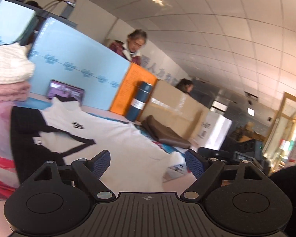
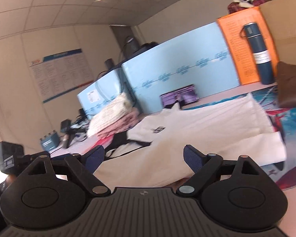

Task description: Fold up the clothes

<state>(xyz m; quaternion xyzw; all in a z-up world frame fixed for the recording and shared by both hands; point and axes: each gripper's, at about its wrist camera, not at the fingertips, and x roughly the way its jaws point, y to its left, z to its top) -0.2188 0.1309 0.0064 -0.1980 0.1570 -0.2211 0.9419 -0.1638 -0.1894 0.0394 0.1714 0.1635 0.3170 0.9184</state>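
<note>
A white shirt with black sleeves and a small chest logo lies spread flat on the table; it also shows in the right wrist view. My left gripper is open and empty, hovering over the shirt's near part. My right gripper is open and empty, above the shirt's near edge. A stack of folded white and pink knitwear sits at the left; it also shows in the right wrist view.
A blue thermos stands by an orange box. Blue foam boards and cardboard boxes wall the table's far side. A brown folded garment lies at the right. Two people stand behind.
</note>
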